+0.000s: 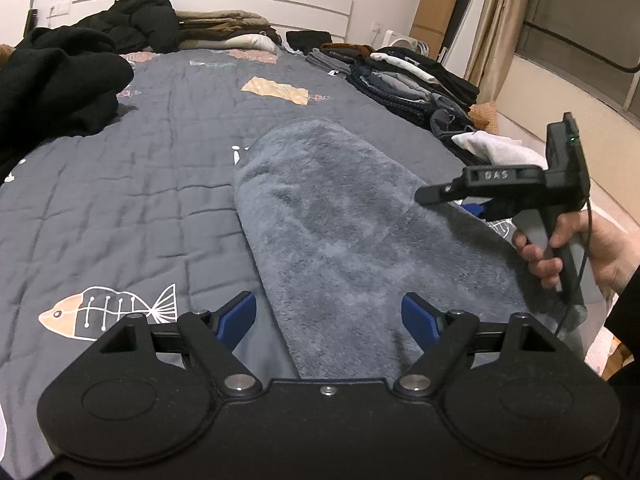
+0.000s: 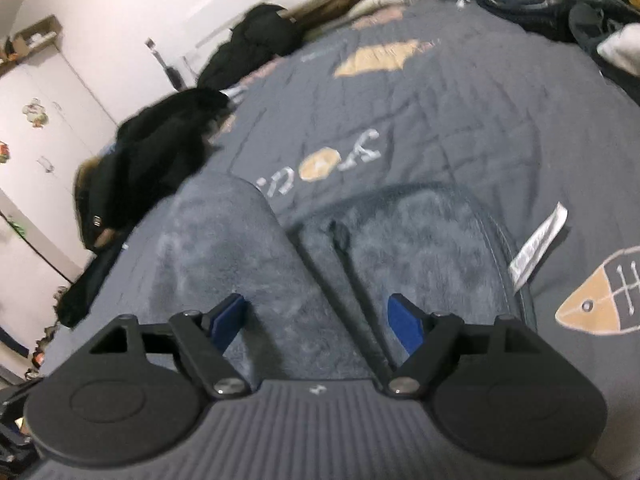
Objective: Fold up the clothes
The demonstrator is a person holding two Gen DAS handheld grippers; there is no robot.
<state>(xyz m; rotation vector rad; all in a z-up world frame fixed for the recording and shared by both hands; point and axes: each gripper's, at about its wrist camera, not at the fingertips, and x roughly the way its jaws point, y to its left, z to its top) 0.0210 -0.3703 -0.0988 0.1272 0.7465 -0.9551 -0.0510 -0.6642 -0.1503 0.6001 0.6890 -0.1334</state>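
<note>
A fluffy grey-blue garment [image 1: 340, 216] lies flat on the bed, folded lengthwise into a long strip. My left gripper [image 1: 330, 318] is open and empty just above its near end. My right gripper [image 1: 424, 196] shows from the side in the left wrist view, held in a hand over the garment's right edge. In the right wrist view the right gripper [image 2: 316, 318] is open and empty above the same garment [image 2: 248, 264], where a seam with a zipper pull [image 2: 340, 236] and a white care label [image 2: 540, 244] show.
The bed carries a grey quilt with fish prints [image 1: 120, 168]. Black clothes [image 1: 56, 80] are heaped at the left and by the headboard. Folded stacks of clothes [image 1: 408, 76] line the right edge. A window and curtain stand to the right.
</note>
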